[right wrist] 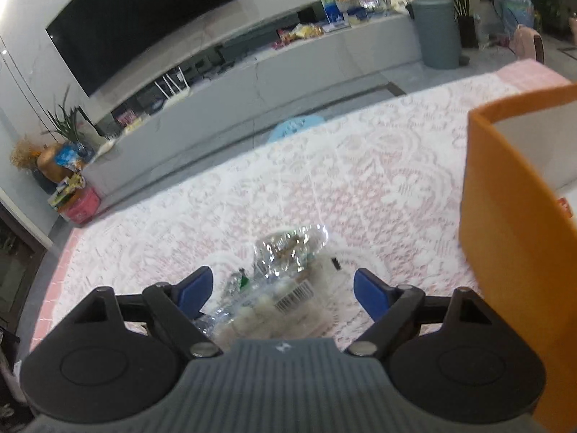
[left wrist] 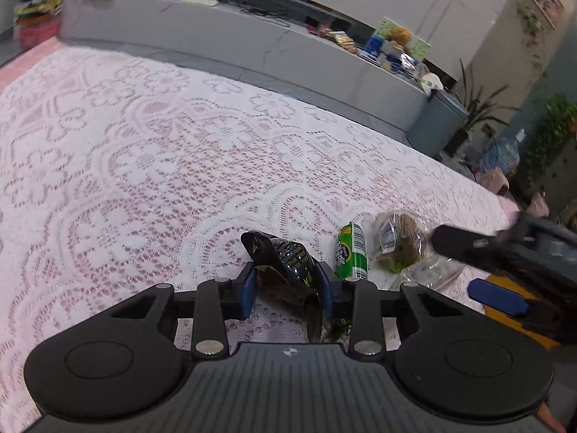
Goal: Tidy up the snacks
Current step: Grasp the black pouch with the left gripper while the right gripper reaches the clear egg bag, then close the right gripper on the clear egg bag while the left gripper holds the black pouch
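**Lace-Covered Table, Three Snacks, One Already Pinched**

White lace tablecloth over pink covers the table, with a long grey media console and a wall-mounted television behind it. An orange box stands open at the table's right side, a likely home for the snacks.

The left gripper has its blue pads closed on a dark, glossy snack packet, which rises crumpled between them near the table's front edge. Just beside it to the right lies a small green snack pouch, and next to that a clear-wrapped snack bag with brownish contents and a barcode label.

The right gripper stands wide apart, its pads on either side of that clear bag without pressing it; the view is blurred, so whether the bag touches either pad cannot be told.

Handling, as a judgement: all three look light and soft. The dark packet's foil is slick and will crease rather than resist, so a pinch across its body, as now, should hold. The clear bag is loose, crinkly film around a lumpy filling; the film alone may slide or stretch, so the grip is better taken across the filled middle than on the empty twisted end. Contents may crush under a hard squeeze.
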`<state>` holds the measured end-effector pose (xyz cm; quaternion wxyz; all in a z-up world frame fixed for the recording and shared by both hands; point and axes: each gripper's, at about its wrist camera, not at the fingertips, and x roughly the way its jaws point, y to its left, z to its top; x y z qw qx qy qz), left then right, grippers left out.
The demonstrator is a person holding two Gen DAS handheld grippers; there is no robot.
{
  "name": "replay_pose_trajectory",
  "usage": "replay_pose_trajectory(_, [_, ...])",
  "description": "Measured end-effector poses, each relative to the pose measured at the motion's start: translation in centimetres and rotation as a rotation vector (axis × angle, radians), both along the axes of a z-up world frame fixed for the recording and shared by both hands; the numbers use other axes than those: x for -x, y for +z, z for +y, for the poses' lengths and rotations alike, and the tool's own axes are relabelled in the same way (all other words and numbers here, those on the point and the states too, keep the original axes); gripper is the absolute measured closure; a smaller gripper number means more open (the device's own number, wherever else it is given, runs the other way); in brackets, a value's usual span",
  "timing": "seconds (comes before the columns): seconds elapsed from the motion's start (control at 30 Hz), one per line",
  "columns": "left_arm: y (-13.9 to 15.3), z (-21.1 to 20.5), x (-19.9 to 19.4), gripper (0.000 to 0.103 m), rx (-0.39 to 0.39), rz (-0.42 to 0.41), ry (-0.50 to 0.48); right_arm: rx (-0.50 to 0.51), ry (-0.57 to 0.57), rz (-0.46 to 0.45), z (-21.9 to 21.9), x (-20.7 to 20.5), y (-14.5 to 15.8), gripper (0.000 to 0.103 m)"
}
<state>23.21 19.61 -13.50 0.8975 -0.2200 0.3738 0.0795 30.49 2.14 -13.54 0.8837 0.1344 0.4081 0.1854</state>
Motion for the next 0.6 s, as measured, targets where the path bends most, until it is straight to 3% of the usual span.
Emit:
replay_pose_trajectory(0.07, [0.3,-0.5,-0.2,0.065,-0.029,0.002,-0.026,0.030,-0.001,0.032,0.5,-0.5,-0.7,0.015])
replay_pose_trajectory(0.2, [1.0,-1.1,-0.1,0.065,-0.066,0.020,-0.081,-0.004,0.018,0.092,-0.1,-1.0,-1.6,0.015])
replay_pose_trajectory(0.23, [1.1,-1.1,0.0,0.065,-0.067,0.026,-0.096,0.000,0.024,0.107,-0.2,-0.9,-1.8,0.017])
replay_pose_trajectory(0.3, [1.5,-1.1,0.3,0.065,-0.068,0.042,-0.117,0.011,0.032,0.140,-0.5,-0.9,-1.8,0.033])
replay_pose_trajectory(0.33, [1.5,-1.1,0.4,0.065,-0.065,0.051,-0.124,0.016,0.034,0.161,-0.6,-0.8,-1.9,0.047])
replay_pose_trajectory(0.37, [1.5,-1.0,0.6,0.065,-0.058,0.061,-0.134,0.025,0.028,0.180,-0.7,-0.8,-2.0,0.051])
replay_pose_trajectory(0.47, [1.3,-0.7,1.0,0.065,-0.051,0.074,-0.145,0.003,0.028,0.222,-1.1,-0.7,-2.6,0.054])
replay_pose_trajectory(0.6, [0.4,-0.3,0.7,0.061,-0.040,0.051,-0.118,0.024,0.051,0.205,-0.8,-0.3,-2.5,0.052])
